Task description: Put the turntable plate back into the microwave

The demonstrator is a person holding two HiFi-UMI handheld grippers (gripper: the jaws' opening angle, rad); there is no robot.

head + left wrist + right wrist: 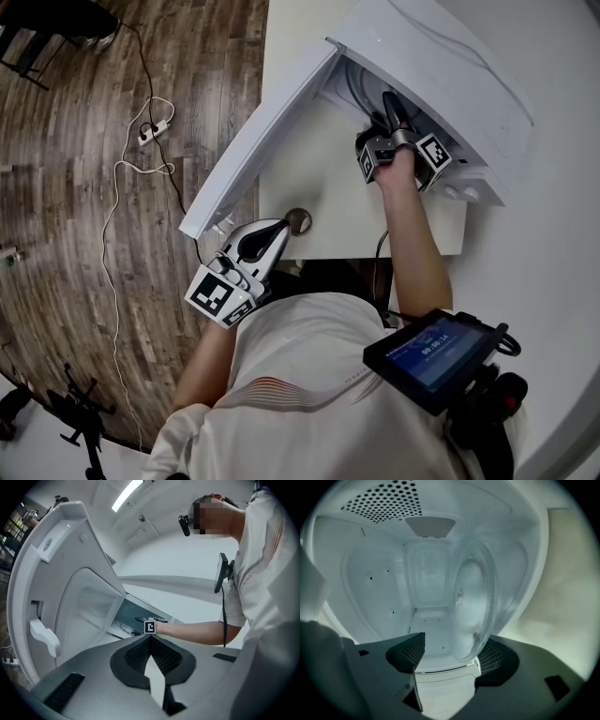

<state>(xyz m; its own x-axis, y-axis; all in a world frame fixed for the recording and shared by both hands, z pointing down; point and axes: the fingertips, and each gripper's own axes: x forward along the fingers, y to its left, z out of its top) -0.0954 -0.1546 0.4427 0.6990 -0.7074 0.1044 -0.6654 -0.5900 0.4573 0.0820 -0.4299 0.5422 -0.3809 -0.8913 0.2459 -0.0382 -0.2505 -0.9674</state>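
The clear glass turntable plate [471,602] stands on its edge inside the white microwave cavity [379,588], tilted. Its lower rim rests against the right pad of my right gripper [452,651]. The left pad stands well apart from the glass, so the jaws are open. In the head view the right gripper [394,117] reaches into the microwave [441,66] past its open door [253,159]; the plate is hidden there. My left gripper [286,225] hangs at the table's front edge, shut on nothing. In its own view the left gripper [150,639] points at the open door [56,588].
The microwave sits on a white table [328,197]. A small round brown thing [298,221] lies at the table's front edge beside the left gripper's tip. A white cable [131,169] trails over the wooden floor on the left. A screen device [436,354] hangs at the person's waist.
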